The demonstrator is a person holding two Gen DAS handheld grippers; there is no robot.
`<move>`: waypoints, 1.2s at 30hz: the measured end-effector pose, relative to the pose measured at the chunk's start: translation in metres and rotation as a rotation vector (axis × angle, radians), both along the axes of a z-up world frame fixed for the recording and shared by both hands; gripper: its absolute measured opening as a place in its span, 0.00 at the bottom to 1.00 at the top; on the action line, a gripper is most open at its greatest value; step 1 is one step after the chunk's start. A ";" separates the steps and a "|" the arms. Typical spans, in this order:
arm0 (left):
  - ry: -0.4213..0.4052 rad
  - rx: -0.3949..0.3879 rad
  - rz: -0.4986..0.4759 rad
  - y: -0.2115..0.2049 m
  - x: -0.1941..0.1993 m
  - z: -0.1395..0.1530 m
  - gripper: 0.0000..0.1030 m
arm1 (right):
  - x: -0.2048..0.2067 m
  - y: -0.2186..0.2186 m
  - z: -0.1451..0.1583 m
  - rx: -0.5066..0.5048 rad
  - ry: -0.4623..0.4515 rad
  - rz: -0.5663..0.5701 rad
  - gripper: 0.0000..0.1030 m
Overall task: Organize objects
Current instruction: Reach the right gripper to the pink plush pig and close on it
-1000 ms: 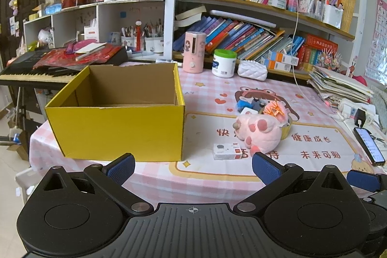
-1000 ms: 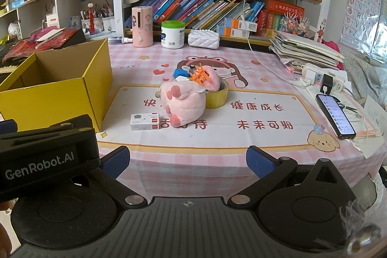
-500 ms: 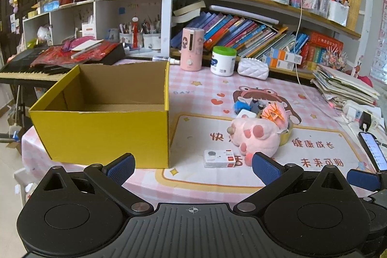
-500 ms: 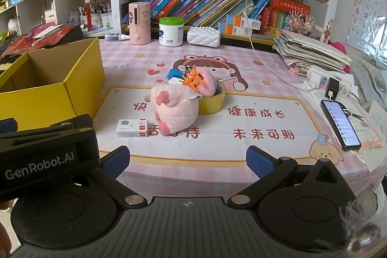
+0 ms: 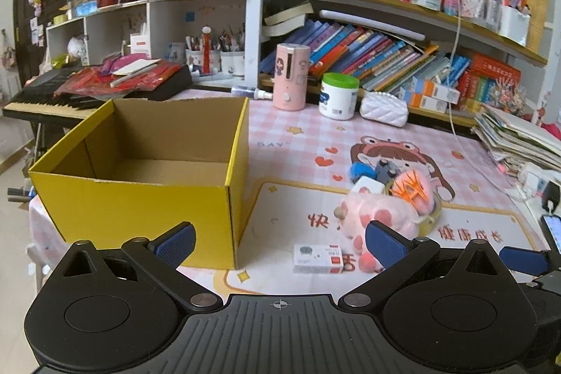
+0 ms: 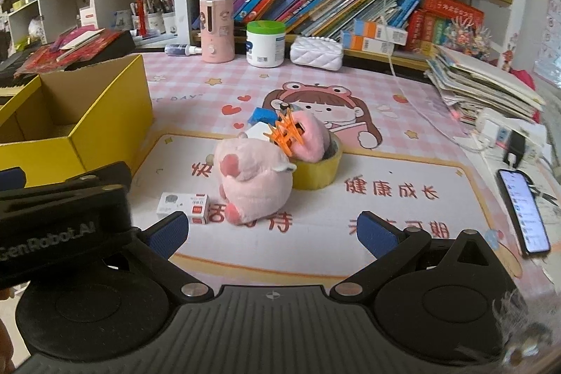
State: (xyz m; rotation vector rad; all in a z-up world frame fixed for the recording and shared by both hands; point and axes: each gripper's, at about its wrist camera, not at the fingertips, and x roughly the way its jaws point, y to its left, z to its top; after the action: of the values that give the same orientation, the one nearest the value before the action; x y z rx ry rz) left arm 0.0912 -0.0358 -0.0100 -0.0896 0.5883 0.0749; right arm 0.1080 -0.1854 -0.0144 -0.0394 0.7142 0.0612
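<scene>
You've brought both grippers in closer to the table. Your left gripper point(image 5: 278, 239) and right gripper point(image 6: 271, 228) both stand spread apart, holding nothing. The pink plush point(image 6: 254, 177) lies at 12 o'clock from your right gripper, leaning on the yellow tape roll point(image 6: 315, 172); the small white box point(image 6: 183, 203) sits at 9 o'clock of it, the yellow box point(image 5: 140, 184) farther left.

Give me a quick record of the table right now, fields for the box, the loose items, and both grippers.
box: yellow cardboard box, open top, nothing visible inside
loose items: pink plush toy, small white box beside it, yellow tape roll, orange hair clip
phone: smartphone near the table's right edge
left gripper: open, holding nothing
right gripper: open, holding nothing
</scene>
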 end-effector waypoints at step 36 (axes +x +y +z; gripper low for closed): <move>0.113 0.053 0.240 -0.032 0.024 -0.024 1.00 | 0.110 -0.037 -0.020 0.160 0.012 0.369 0.51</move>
State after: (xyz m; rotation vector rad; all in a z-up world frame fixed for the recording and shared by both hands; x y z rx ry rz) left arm 0.1148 -0.0679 -0.0335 -0.1050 0.6865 0.3298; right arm 0.2176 -0.2226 -0.0348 -0.0170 0.7054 0.4714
